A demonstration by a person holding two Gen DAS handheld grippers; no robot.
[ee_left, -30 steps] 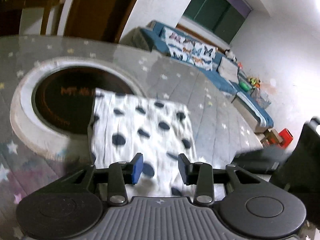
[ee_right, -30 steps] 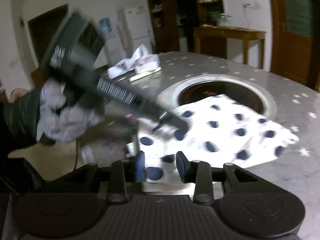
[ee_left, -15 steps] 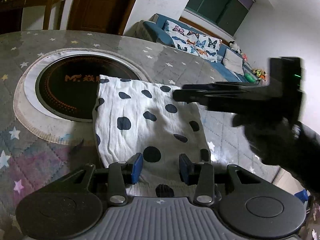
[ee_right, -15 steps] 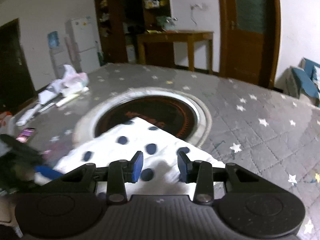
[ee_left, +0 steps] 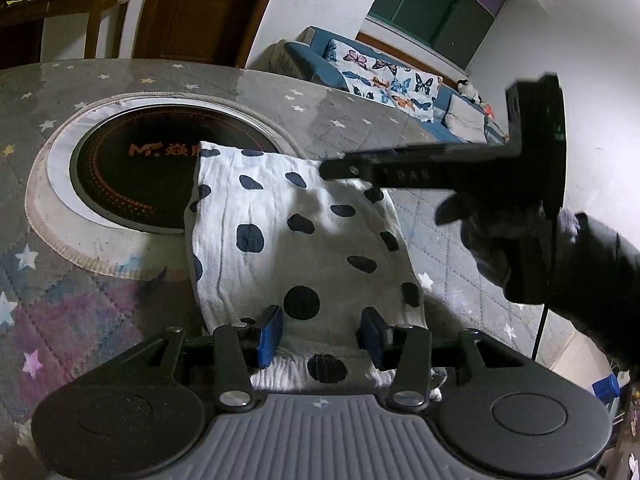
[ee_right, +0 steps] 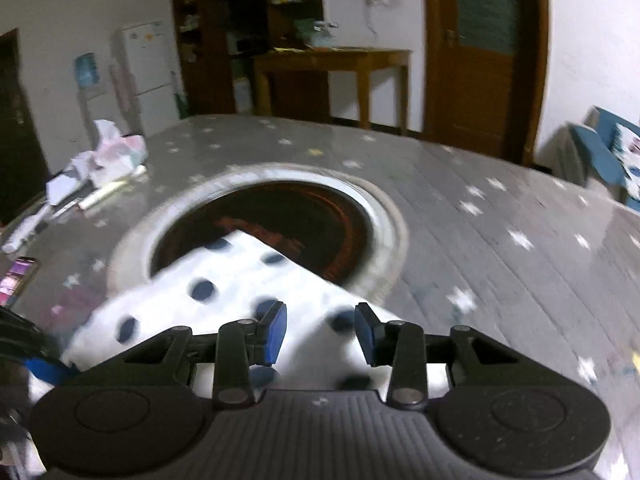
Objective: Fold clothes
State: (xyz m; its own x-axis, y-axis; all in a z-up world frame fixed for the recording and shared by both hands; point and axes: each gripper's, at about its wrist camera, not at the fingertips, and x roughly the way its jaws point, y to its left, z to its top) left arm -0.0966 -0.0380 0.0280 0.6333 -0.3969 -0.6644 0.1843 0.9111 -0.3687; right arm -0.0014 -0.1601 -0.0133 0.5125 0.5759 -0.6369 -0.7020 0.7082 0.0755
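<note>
Since a second ago the right hand-held gripper [ee_right: 320, 330] has swung over the white cotton cloth with dark blue dots [ee_left: 288, 240]; the left hand-held gripper [ee_left: 322, 334] has just been opening. Both hover with jaws apart, gripping nothing. The cloth lies folded on the grey star-patterned counter [ee_left: 400, 136], partly over the round black cooktop [ee_left: 152, 168]. It looks light, limp and wrinkly; its near corners suit pinching, and bare counter lies to the right.

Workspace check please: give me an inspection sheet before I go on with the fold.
Surface: grey star-print table cover with a round black cooktop set in it.
Job's things: white dotted cloth lying folded, far corner over the cooktop.
Clutter: tissue pack and papers, phone at the table's far side.
Grippers: left hand-held gripper has just been opening, jaws apart above the cloth's near edge; right hand-held gripper open over the cloth.
Cables: thin black cord below the right hand.
Surroundings: blue sofa, wooden table, fridge.
</note>
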